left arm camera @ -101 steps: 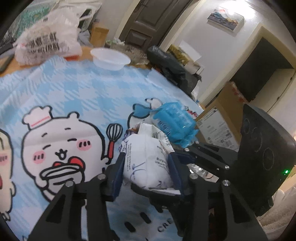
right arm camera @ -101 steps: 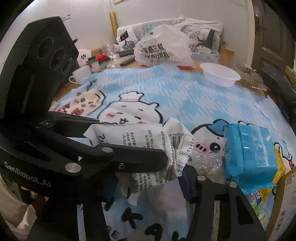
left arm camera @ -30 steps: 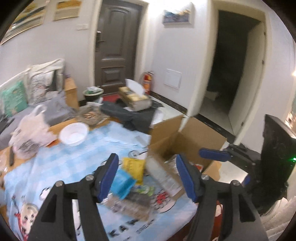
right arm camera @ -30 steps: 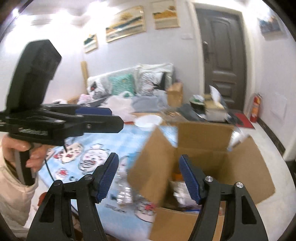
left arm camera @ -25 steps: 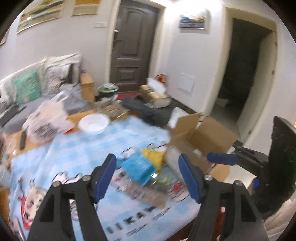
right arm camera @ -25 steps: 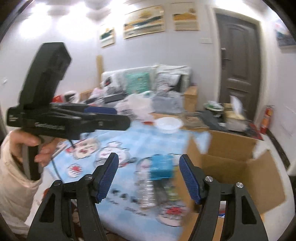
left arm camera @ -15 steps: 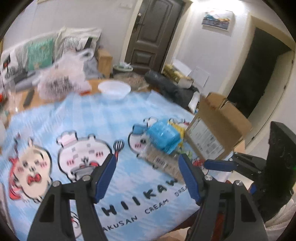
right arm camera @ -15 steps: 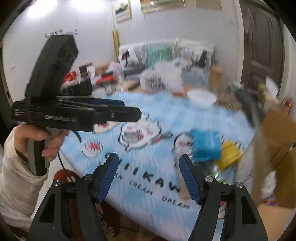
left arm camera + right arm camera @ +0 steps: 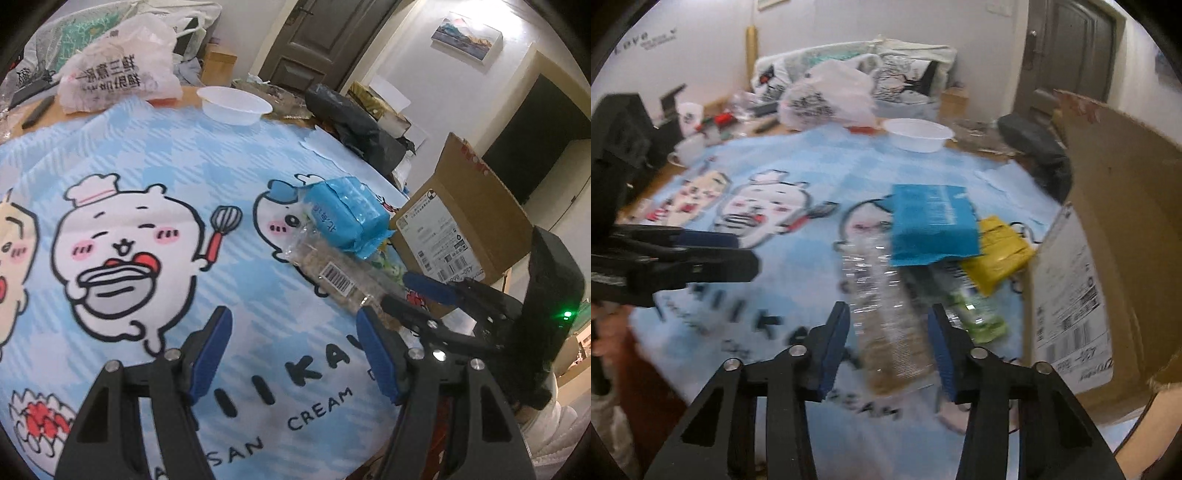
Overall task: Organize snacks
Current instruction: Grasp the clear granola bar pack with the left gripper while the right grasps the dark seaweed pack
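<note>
My right tongs (image 9: 890,343) are closing around the clear packet (image 9: 886,306), which lies on the table (image 9: 812,177) just left of the cardboard box (image 9: 1108,258), its far end tucked under the blue packet (image 9: 931,225). The pads straddle it but I don't think they press yet. It looks light, crinkly and slippery, the contents probably brittle, so I'd pinch it across the middle, gently. The yellow packet (image 9: 997,251) sits against the box. My left tongs (image 9: 291,354) hang open and empty, well left of the box.
</note>
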The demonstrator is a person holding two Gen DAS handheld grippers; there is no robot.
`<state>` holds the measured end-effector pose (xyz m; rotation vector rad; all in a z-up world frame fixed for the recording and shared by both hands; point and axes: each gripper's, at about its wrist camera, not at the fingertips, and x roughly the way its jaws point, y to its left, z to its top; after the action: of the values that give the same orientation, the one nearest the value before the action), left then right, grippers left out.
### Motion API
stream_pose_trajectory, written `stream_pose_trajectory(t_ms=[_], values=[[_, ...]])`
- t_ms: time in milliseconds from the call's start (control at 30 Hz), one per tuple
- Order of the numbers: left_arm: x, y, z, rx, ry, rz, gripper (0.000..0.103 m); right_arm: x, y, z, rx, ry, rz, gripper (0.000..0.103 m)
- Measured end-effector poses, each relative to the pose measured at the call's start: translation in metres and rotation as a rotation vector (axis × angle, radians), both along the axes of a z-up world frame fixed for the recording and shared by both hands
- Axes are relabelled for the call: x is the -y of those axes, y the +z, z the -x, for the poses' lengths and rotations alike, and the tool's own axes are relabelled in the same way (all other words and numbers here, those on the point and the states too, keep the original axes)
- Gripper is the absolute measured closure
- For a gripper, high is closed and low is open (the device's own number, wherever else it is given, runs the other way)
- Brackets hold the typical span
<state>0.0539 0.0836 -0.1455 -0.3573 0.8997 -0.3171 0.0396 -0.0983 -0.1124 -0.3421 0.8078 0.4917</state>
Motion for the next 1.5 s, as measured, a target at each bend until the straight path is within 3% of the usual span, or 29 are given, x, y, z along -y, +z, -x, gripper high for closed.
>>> stream_pose_trajectory(t_ms=[200,433,533,700,733,900,1033,1200,1333,1500], values=[[0.01,-0.002,-0.008,-0.002,-0.032,-0.001,0.036,0.001,-0.016,-0.019,0.043,-0.039,0.086,0.077],[0.014,-0.003,-0.013,-0.002,-0.04,0.001,0.036,0.004,-0.016,-0.026,0.111,-0.099,0.132,0.079],[0.014,-0.003,-0.013,-0.003,-0.042,0.002,0.036,0.004,-0.022,-0.029,0.082,-0.088,0.144,0.079],[0.014,-0.004,-0.014,-0.008,-0.039,0.003,0.036,0.005,-0.022,-0.023,0.005,-0.038,0.073,0.08],[0.014,-0.004,-0.013,-0.007,-0.039,0.004,0.036,0.005,-0.023,-0.023,-0.045,-0.011,0.036,0.077],[0.014,-0.003,-0.012,-0.006,-0.039,0.001,0.036,0.006,-0.022,-0.021,-0.071,0.002,-0.011,0.071],[0.014,-0.003,-0.013,-0.008,-0.04,0.003,0.036,0.012,-0.025,-0.029,-0.062,-0.056,0.006,0.051],[0.014,-0.003,-0.013,-0.009,-0.04,0.002,0.036,0.01,-0.028,-0.034,-0.068,-0.055,0.018,0.038],[0.012,-0.003,-0.012,-0.011,-0.034,0.001,0.036,0.009,-0.028,-0.034,-0.091,-0.055,0.002,0.035],[0.008,-0.005,-0.012,-0.016,-0.023,0.0,0.036,0.008,-0.021,-0.026,-0.176,0.025,-0.099,0.037]])
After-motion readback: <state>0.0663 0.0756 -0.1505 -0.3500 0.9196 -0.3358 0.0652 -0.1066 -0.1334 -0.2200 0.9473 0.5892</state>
